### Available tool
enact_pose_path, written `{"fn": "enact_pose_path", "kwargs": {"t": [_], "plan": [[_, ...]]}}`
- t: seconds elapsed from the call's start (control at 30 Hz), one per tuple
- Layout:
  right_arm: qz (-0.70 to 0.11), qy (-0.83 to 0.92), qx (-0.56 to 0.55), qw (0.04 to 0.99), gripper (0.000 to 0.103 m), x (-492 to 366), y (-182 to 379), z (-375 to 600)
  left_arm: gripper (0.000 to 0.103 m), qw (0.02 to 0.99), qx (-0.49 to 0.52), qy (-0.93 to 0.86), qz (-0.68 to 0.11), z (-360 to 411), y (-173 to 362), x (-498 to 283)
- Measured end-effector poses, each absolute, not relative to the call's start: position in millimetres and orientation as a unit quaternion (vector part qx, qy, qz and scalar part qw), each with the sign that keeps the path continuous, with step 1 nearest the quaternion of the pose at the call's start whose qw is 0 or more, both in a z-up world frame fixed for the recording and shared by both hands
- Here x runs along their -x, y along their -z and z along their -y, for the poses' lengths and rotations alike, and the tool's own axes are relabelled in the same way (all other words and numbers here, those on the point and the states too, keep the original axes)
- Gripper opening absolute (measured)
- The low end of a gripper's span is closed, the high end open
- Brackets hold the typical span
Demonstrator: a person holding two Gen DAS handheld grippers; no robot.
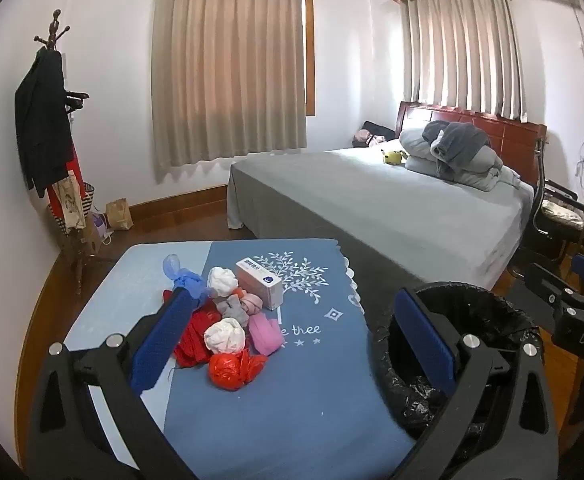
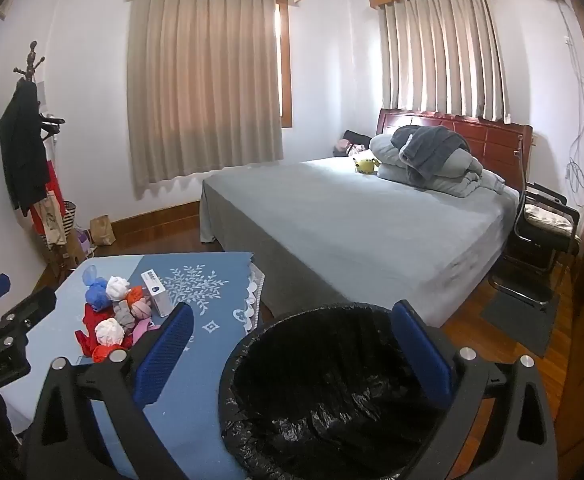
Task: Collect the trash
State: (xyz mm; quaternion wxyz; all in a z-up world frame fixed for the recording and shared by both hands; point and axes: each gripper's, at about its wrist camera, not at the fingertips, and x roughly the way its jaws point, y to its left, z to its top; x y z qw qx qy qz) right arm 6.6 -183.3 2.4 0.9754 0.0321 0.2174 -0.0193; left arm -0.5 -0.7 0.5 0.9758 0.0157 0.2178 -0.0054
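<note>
Both grippers held up over a table w/ blue cloth (image 1: pixel 284 412), angled slightly down toward the room. Left gripper (image 1: pixel 292 340): jaws spread wide, nothing btwn the blue pads, gripping nothing; it hangs above the trash pile (image 1: pixel 222 320) w/o touching it. Pile sits on the cloth's left half: knotted blue bag (image 1: pixel 186 280), two white wads, red bags incl. a tied red one (image 1: pixel 232 366) nearest the camera, pink strip, grey scrap, plus a small white box (image 1: pixel 261 284) at the far edge, touching the heap. Right gripper (image 2: pixel 292 340): also fully spread, empty, hovering over the bin (image 2: pixel 332 396), which is lined w/ a black bag and stands just right of the table, beside the bed (image 2: pixel 372 216). Bin interior looks like black liner only; can't tell if anything's inside. Coat rack (image 1: pixel 48 120) w/ dark jacket by left wall.
</note>
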Motion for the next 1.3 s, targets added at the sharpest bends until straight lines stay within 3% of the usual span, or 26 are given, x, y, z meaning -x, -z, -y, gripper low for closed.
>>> {"fn": "enact_pose_path", "kwargs": {"t": [1.3], "plan": [[-0.222,0.02,-0.034,0.974,0.097,-7.0,-2.2,185.4,0.098,0.977,-0.015,0.004,-0.214,-0.1,-3.0,1.2]]}}
